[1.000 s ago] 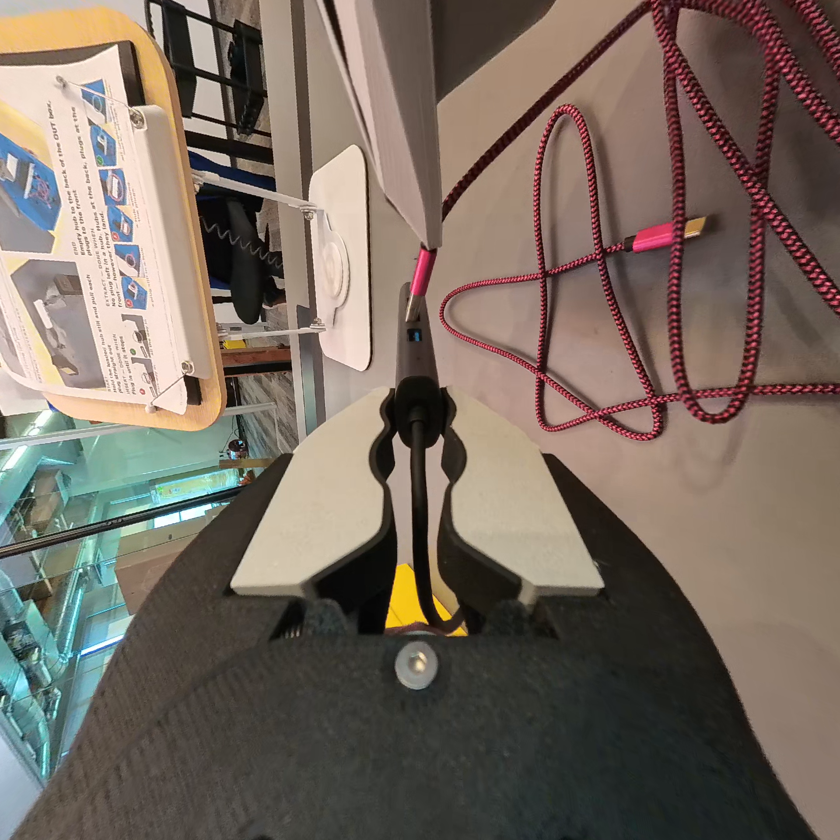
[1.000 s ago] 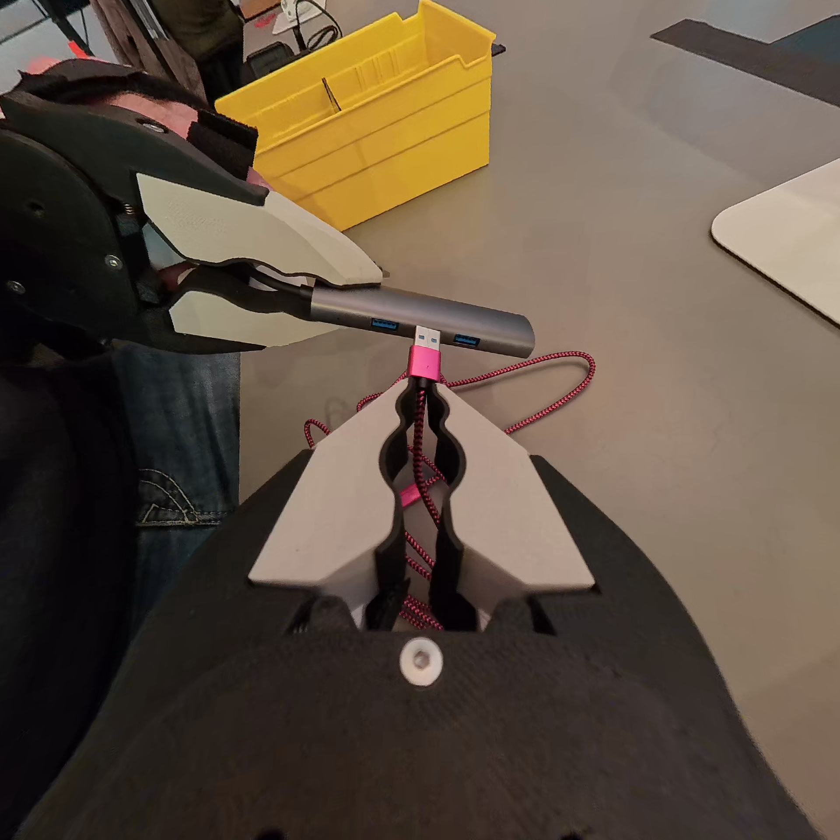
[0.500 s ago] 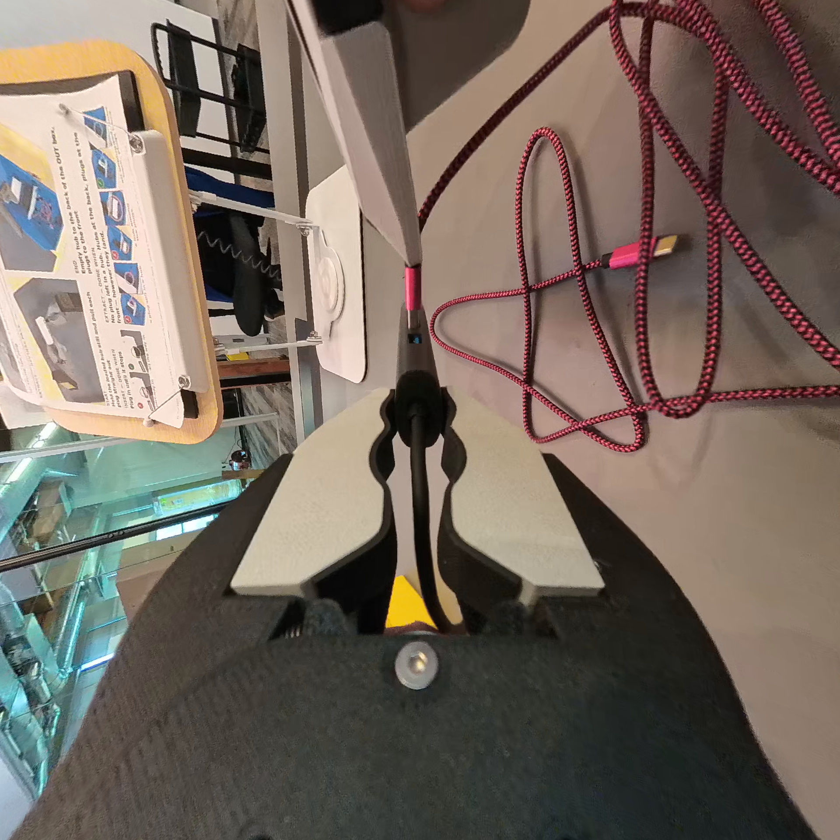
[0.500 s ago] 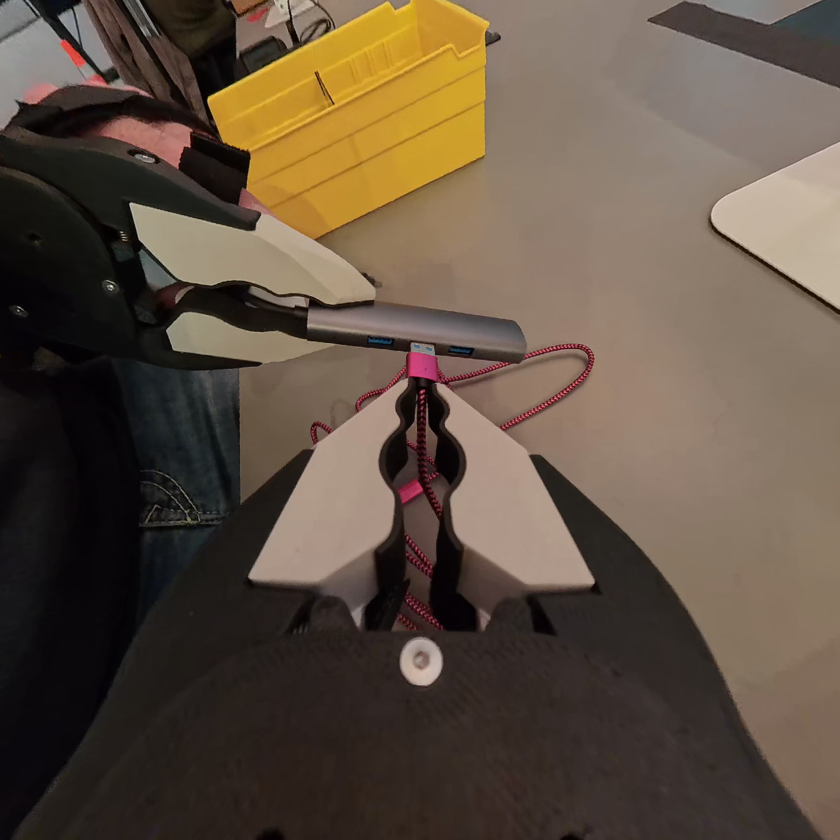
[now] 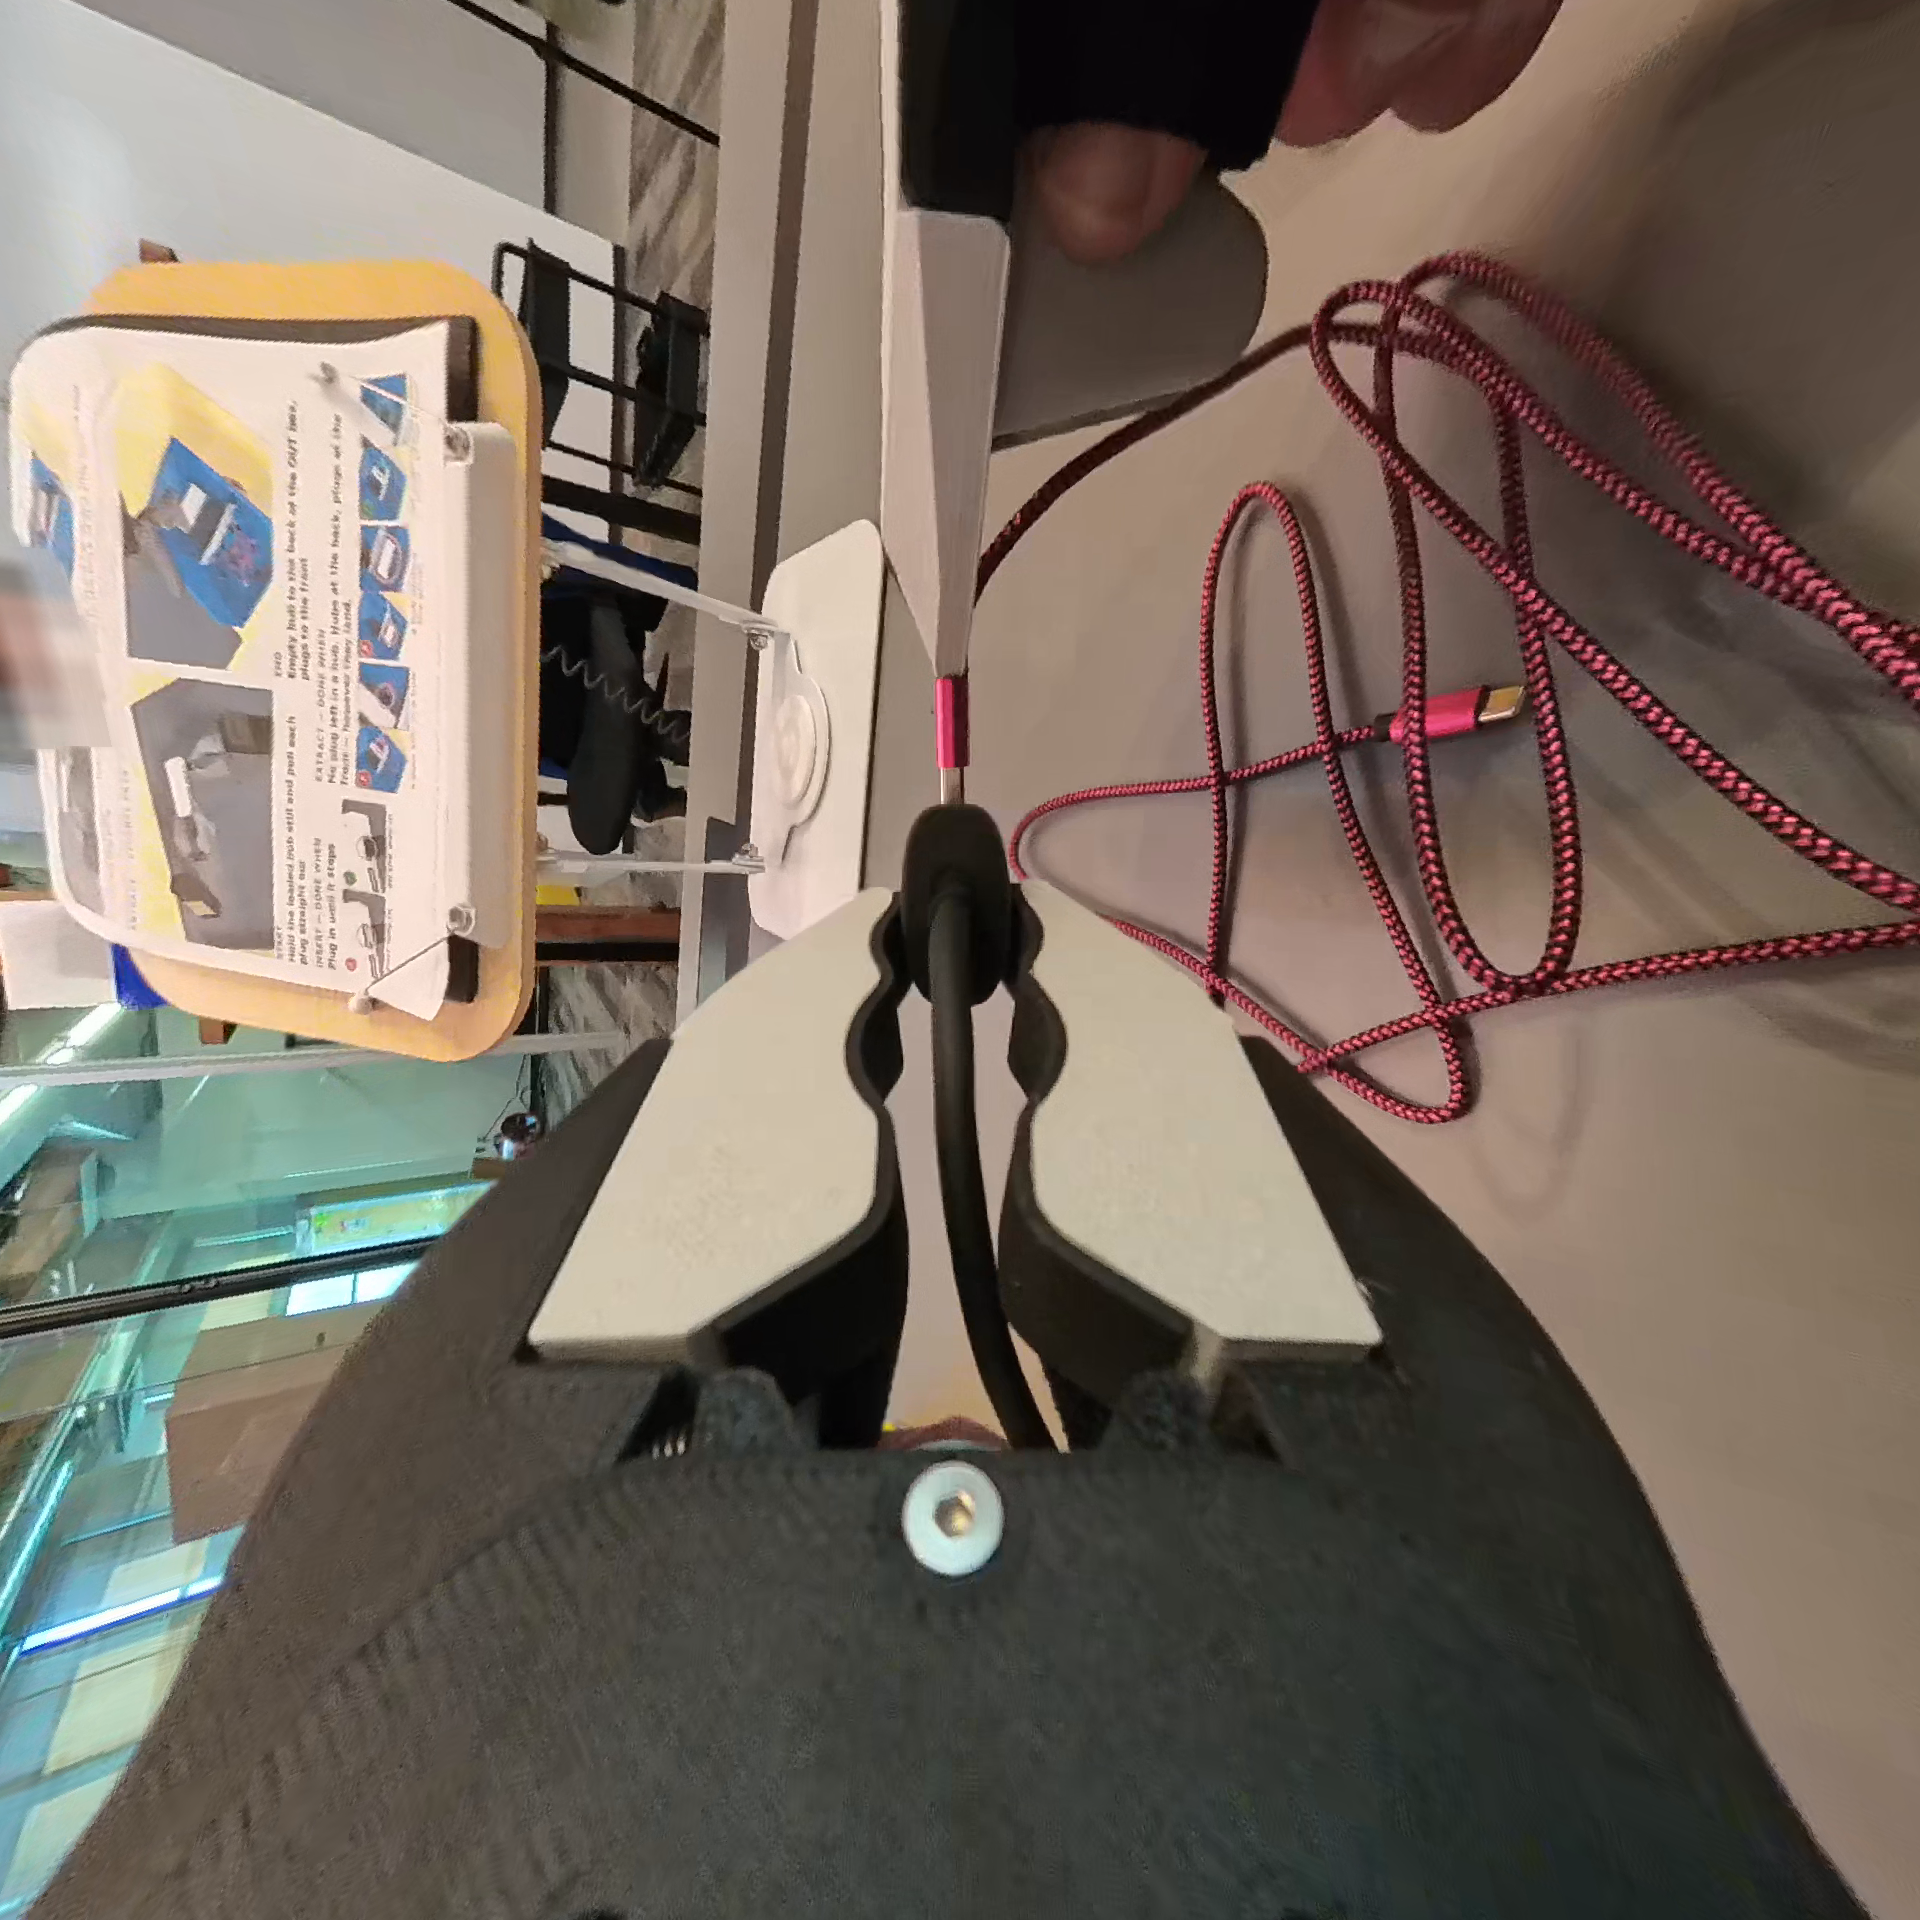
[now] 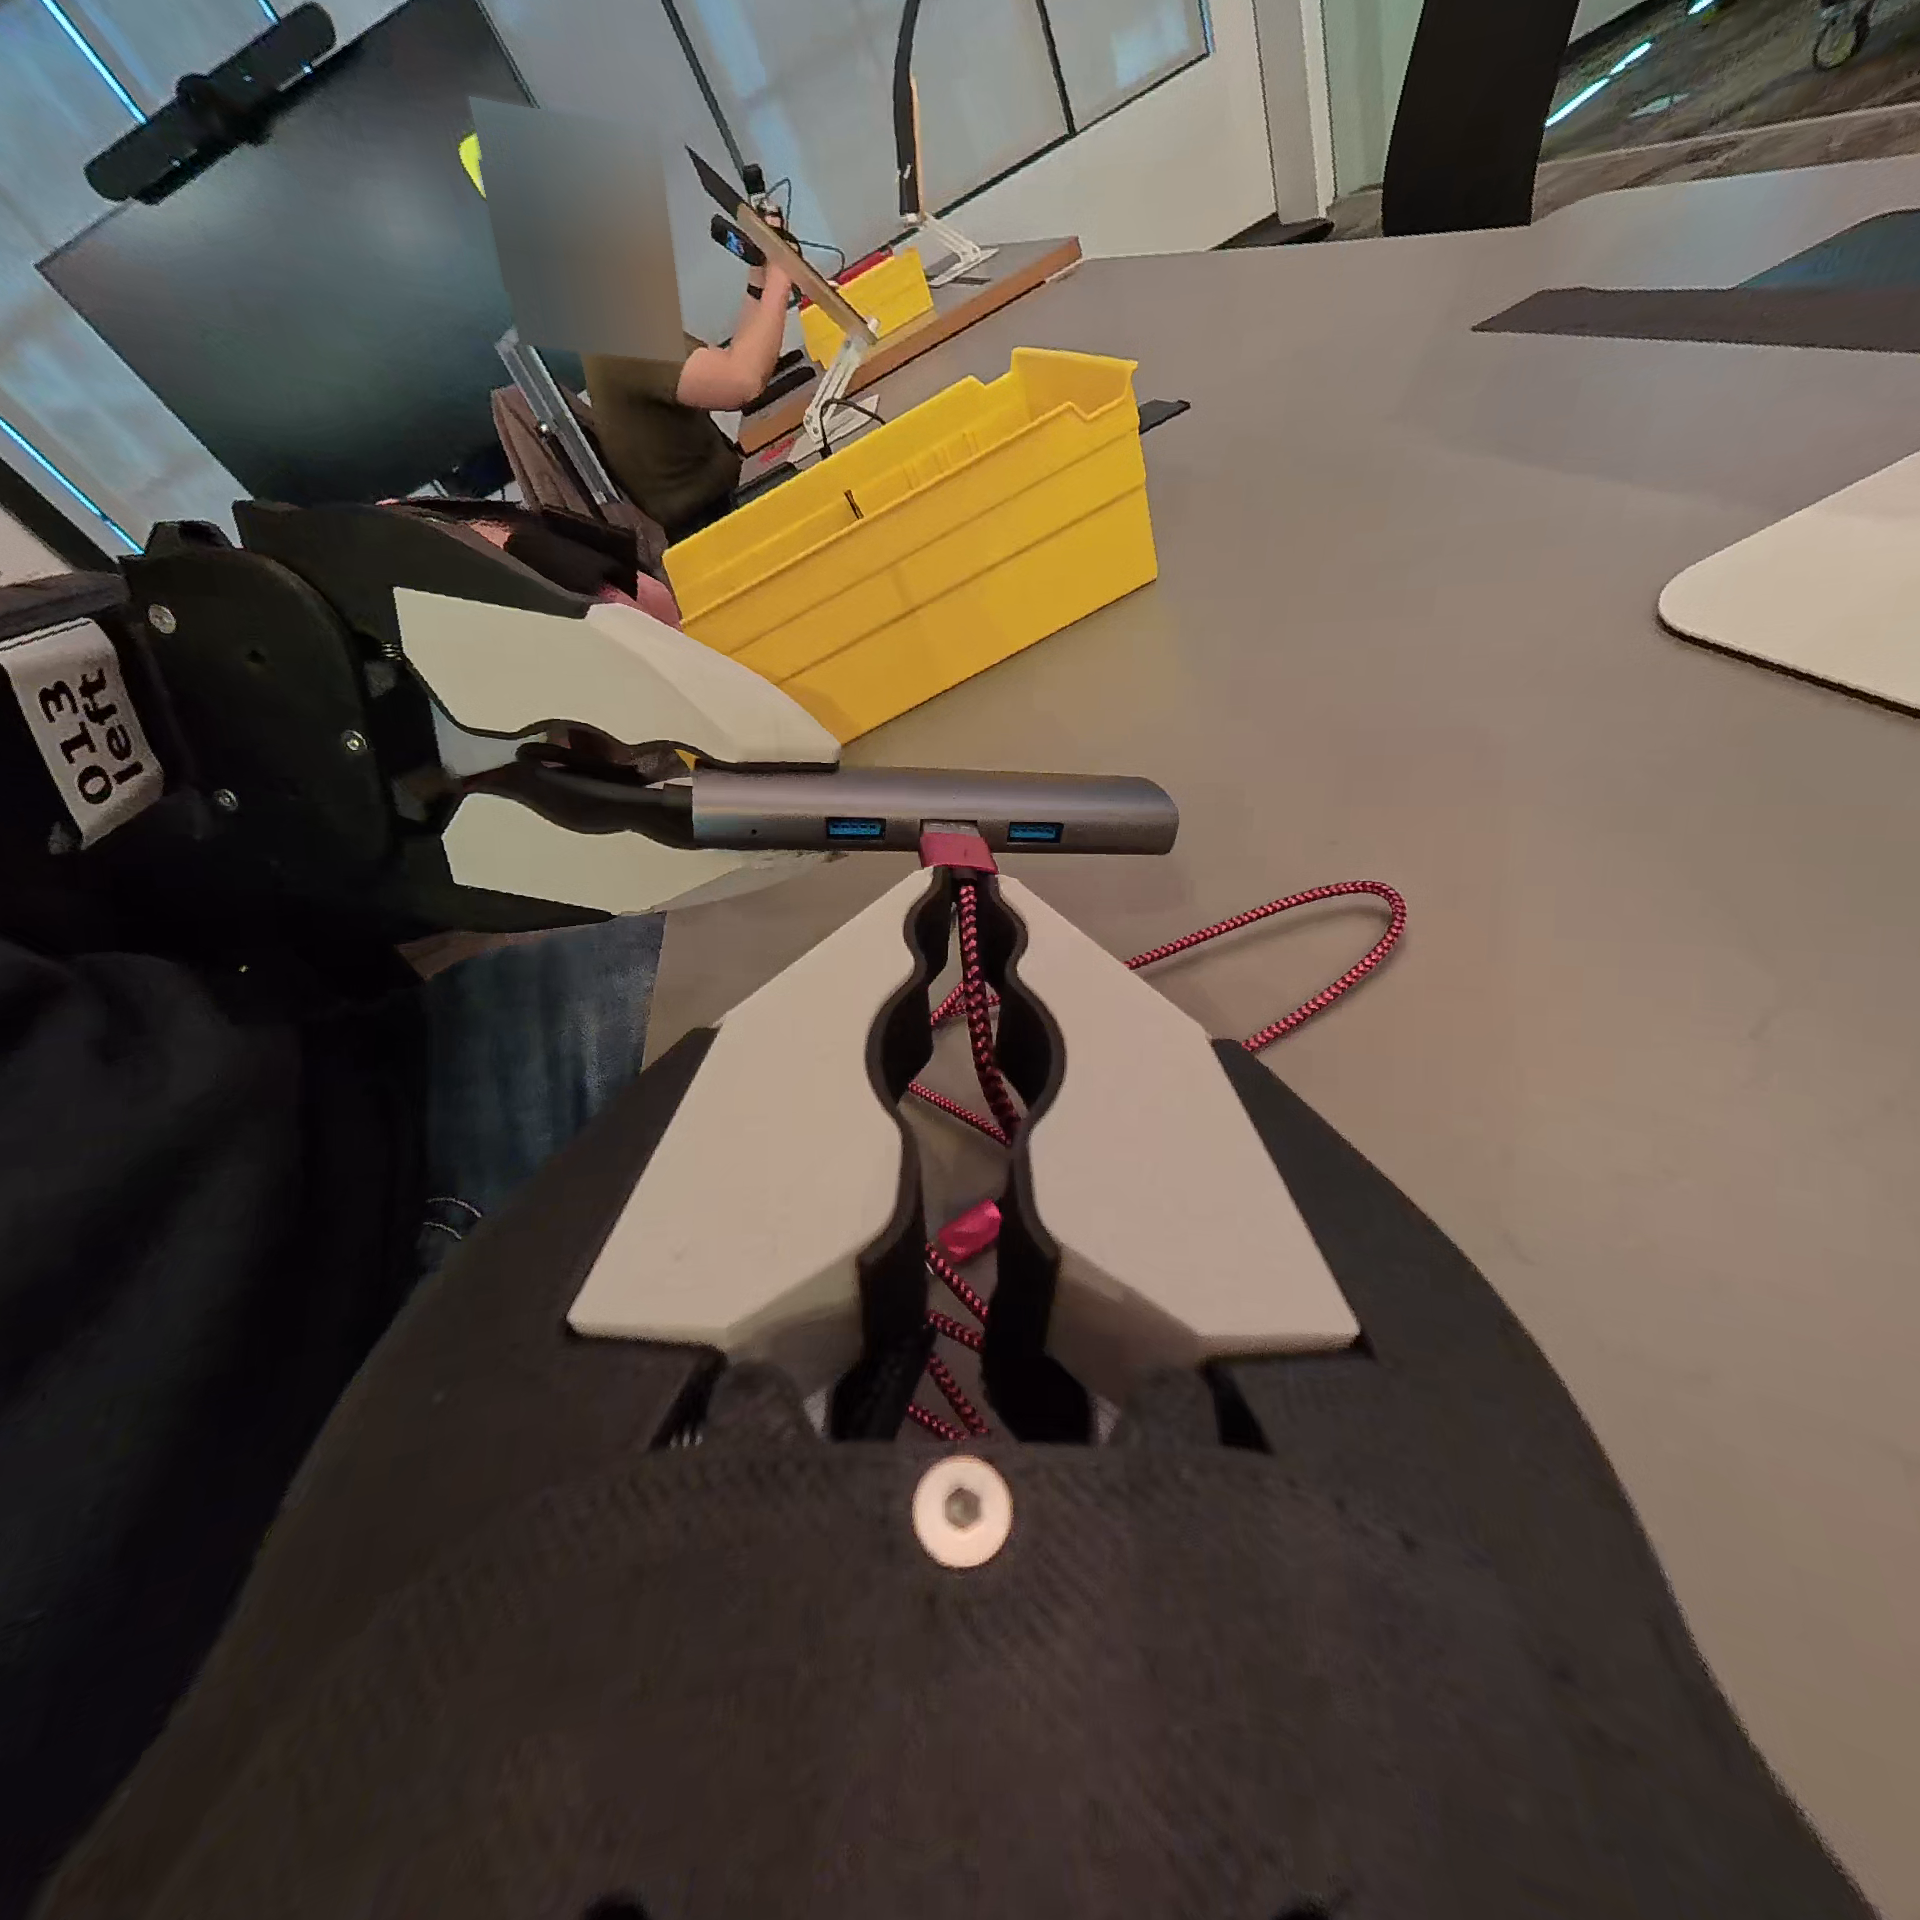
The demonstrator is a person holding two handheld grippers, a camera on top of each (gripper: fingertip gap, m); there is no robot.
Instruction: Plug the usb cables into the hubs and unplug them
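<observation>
USB hub (image 6: pixel 935 816), a slim grey bar with blue ports along its side, is held level in the air above the grey table (image 6: pixel 1507 831), near the table's front edge. The left gripper (image 6: pixel 727 810) is clamped on the hub's cable end, where a black lead (image 5: pixel 961 1143) runs back between its pale fingers (image 5: pixel 748 1122). A pink metal USB plug (image 6: pixel 954 850) sits in the hub's middle port, with an empty blue port on either side of it. The right gripper (image 6: pixel 961 883) is closed on the braided pink-and-black cable (image 6: pixel 977 997) just behind that plug. From the left wrist view, the plug (image 5: pixel 951 727) stands straight out from the hub (image 5: pixel 954 847), and the right gripper (image 5: pixel 948 644) tapers to a point on it. The rest of the cable (image 5: pixel 1507 779) lies in loose loops on the table, and its other pink connector (image 5: pixel 1455 715) rests among the loops. A yellow plastic bin (image 6: pixel 914 582) stands on the table beyond the hub. A white mat (image 6: pixel 1808 592) lies toward the table's right edge. A person (image 6: pixel 655 436) sits at another table in the background.
</observation>
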